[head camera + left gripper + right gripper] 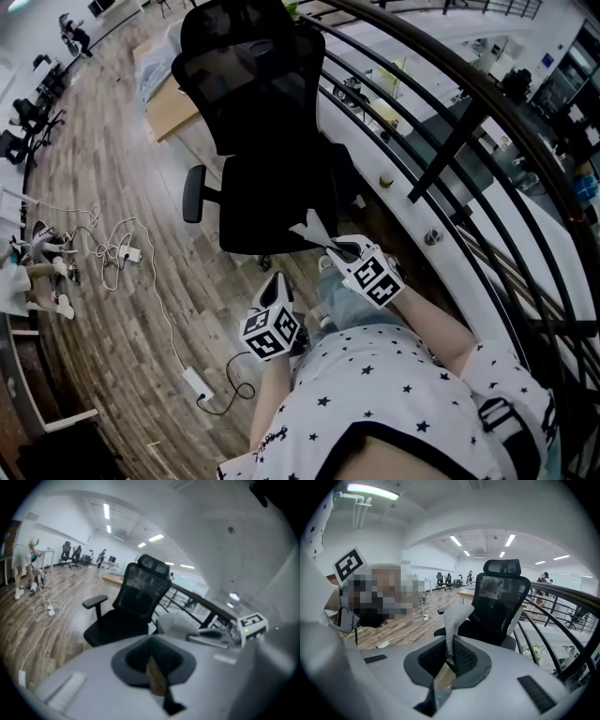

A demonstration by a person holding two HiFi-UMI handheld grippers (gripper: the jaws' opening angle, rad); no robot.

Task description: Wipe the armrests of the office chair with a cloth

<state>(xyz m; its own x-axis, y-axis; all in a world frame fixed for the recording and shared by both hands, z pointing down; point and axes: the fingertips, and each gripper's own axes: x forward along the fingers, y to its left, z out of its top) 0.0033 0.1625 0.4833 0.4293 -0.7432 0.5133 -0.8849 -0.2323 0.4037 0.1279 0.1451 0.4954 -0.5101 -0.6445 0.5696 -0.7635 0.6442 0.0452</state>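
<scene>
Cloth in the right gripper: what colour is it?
Light grey cloth; clearest in the right gripper view.

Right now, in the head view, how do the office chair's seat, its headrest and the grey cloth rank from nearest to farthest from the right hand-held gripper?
1. Grey cloth: pinched at the tips of the right hand-held gripper.
2. Chair seat: just ahead, beyond the cloth.
3. Headrest: at the chair's top, on its far side.
</scene>
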